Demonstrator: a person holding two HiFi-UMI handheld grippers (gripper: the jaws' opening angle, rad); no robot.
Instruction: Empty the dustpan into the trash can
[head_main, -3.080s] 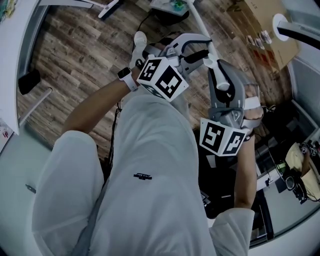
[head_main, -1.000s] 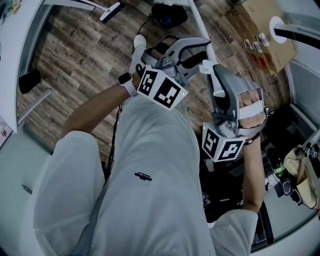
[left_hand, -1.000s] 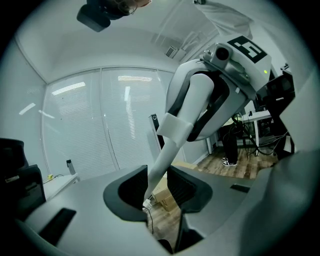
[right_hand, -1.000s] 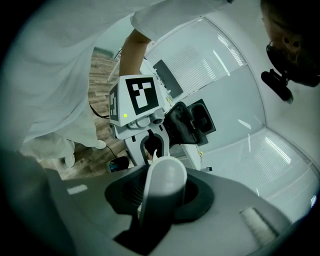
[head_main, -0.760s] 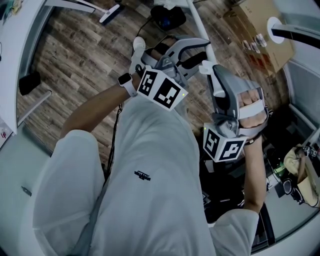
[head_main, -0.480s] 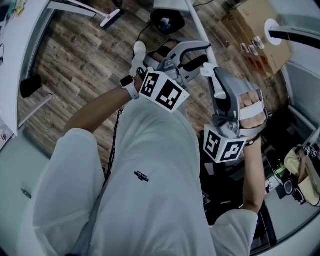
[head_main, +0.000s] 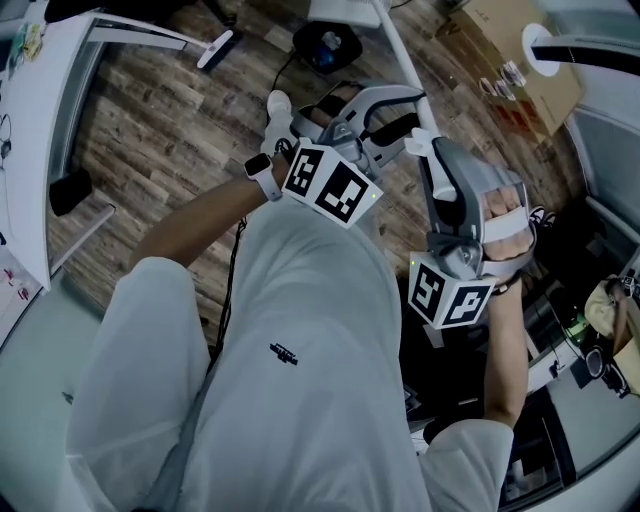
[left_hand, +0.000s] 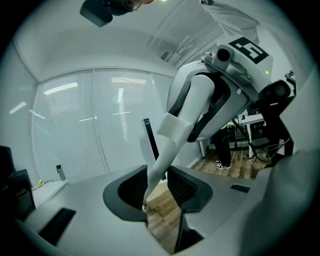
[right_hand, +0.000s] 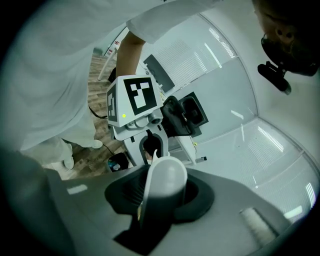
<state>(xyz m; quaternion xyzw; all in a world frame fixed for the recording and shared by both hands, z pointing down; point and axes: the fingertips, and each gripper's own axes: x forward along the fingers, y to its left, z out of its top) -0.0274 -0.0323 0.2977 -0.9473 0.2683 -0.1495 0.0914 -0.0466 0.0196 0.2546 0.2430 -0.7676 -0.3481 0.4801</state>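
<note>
Wood-plank flooring (head_main: 150, 110) is running beneath a person in pale clothes, who is looking steeply down at both tools. Toward the floor's far edge, the small black trash can (head_main: 328, 45) is standing upright and showing something bluish inside. Just past it, a pale shape that looks like the dustpan (head_main: 340, 10) is being cut off at the limit of the head view. I cannot tell whether it is hanging over the can or sitting beside it.

From there the long white dustpan handle (head_main: 397, 55) is slanting back toward the person. The left gripper (left_hand: 157, 187) is clamping the handle partway along. Its jaws are standing only narrowly apart, with the thin shaft running between the ribbed pads. The right gripper (right_hand: 160, 192) is gripping the handle's rounded top end, with both jaws closed against it. The two tools are pointing toward each other and staying close together.

A cardboard box (head_main: 510, 60) is sitting near the floor's far right corner. A white desk (head_main: 30, 150) is bordering the floor's left edge.
</note>
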